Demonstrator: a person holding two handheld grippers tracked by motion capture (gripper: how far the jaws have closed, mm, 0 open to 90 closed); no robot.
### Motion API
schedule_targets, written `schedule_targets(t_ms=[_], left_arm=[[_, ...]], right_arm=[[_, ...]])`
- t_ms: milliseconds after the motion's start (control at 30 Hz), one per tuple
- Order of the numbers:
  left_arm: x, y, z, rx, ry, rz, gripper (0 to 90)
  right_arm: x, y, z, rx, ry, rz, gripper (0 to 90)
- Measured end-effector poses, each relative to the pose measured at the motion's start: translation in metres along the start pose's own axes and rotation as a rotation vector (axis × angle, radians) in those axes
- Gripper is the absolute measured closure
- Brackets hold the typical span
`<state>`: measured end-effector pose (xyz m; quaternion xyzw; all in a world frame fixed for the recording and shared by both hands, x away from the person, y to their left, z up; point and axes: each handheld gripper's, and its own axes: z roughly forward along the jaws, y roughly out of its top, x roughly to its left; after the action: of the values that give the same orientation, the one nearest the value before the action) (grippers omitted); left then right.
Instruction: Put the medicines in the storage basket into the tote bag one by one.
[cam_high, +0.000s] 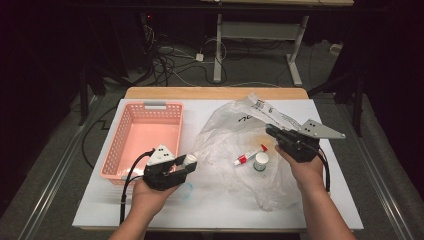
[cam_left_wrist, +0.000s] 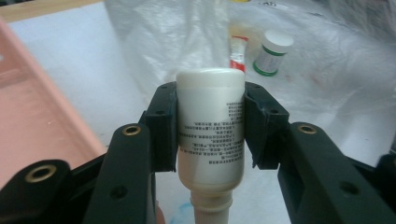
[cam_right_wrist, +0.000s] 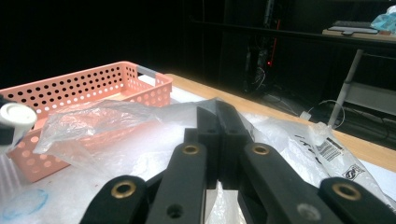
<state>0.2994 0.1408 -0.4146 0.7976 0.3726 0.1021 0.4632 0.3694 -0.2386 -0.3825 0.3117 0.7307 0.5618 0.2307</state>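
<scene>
A white bottle (cam_left_wrist: 210, 126) with small printed text lies level between the jaws of my left gripper (cam_left_wrist: 210, 93), which is shut on its body, cap end towards the hand. In the high view this gripper (cam_high: 186, 165) hovers beside the front right corner of the pink basket (cam_high: 114, 145). My right gripper (cam_high: 270, 131) has its jaws pressed together on the film of a clear plastic bag (cam_high: 225, 135), near the bag's upper part. Its closed tips (cam_right_wrist: 217, 109) have plastic (cam_right_wrist: 93, 121) spreading away from them. The held bottle (cam_right_wrist: 14, 119) also appears at the left edge there.
A red and white tube (cam_high: 248, 156) and a small white jar with a green band (cam_high: 260, 161) lie in the bag, between the two grippers. The perforated basket (cam_right_wrist: 84, 84) looks empty. A white mat (cam_high: 225, 205) covers the table, with a faint blue mark (cam_high: 186, 190) under the left hand.
</scene>
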Motion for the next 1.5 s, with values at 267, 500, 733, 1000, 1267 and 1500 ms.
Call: schedule_targets(t_ms=[267, 500, 733, 1000, 1267, 1500], left_arm=[[-0.023, 0.007, 0.017, 0.006, -0.050, 0.046, 58.1], [-0.037, 0.018, 0.034, -0.002, -0.079, 0.074, 58.1], [-0.047, 0.033, 0.058, -0.010, -0.076, 0.099, 58.1], [-0.049, 0.047, 0.089, -0.024, -0.063, 0.092, 58.0], [-0.050, 0.058, 0.130, 0.000, -0.043, 0.116, 58.0], [-0.044, 0.068, 0.164, 0.010, -0.001, 0.114, 57.9]], right_arm=[[0.000, -0.001, 0.001, 0.000, 0.002, 0.002, 90.0], [0.000, -0.001, 0.001, 0.001, 0.002, 0.004, 90.0], [0.002, 0.002, 0.001, -0.011, 0.006, 0.002, 90.0], [0.002, 0.001, 0.004, -0.008, 0.013, 0.004, 90.0], [0.003, 0.002, 0.003, -0.012, 0.013, 0.003, 90.0], [0.002, 0.002, 0.004, -0.012, 0.018, 0.007, 90.0]])
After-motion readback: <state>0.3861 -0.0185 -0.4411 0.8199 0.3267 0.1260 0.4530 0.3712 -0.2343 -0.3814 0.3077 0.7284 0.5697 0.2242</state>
